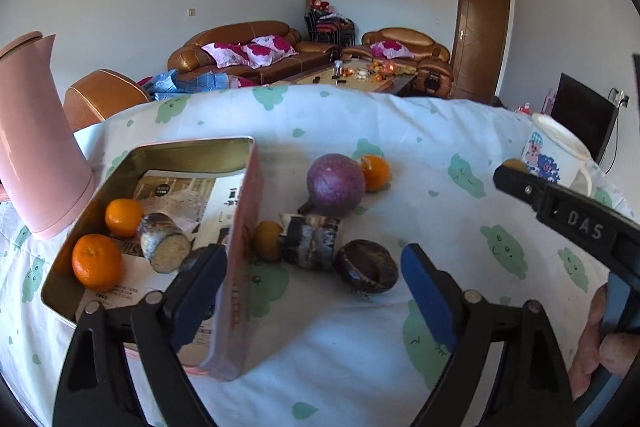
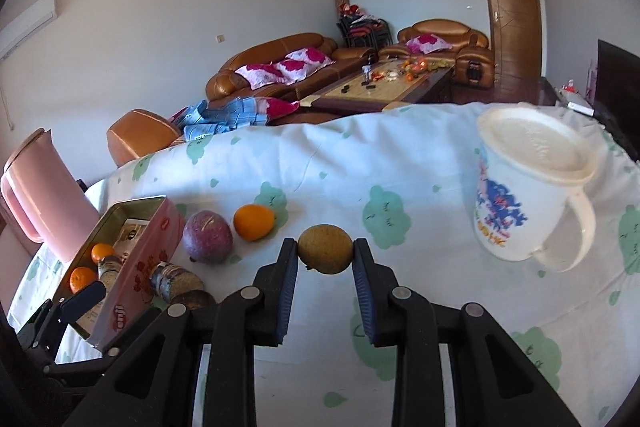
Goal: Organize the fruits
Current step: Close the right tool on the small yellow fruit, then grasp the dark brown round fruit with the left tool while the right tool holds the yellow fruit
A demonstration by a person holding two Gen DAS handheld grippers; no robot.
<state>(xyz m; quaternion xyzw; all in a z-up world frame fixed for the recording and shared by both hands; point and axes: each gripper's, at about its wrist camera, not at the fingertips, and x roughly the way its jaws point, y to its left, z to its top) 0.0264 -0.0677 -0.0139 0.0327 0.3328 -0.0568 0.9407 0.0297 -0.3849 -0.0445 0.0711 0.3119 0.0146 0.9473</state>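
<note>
My right gripper [image 2: 325, 255] is shut on a small yellow-brown round fruit [image 2: 325, 254], held just above the cloth. My left gripper [image 1: 316, 279] is open; its left finger [image 1: 200, 287] hangs over the pink tin [image 1: 236, 287], and the tin's right wall stands between the jaws. Inside the tin lie two oranges [image 1: 96, 259] and a sugarcane piece [image 1: 164, 247]. Beyond the left gripper lie another sugarcane piece [image 1: 312, 241], a dark brown fruit [image 1: 366, 265], a small orange [image 1: 268, 241], a purple fruit [image 1: 336, 185] and an orange [image 1: 375, 172].
A pink jug [image 1: 36, 155] stands left of the tin. A lidded white mug [image 2: 532, 187] stands at the right on the white cloth with green prints [image 2: 360, 163]. A hand [image 1: 600, 347] grips the right tool's handle.
</note>
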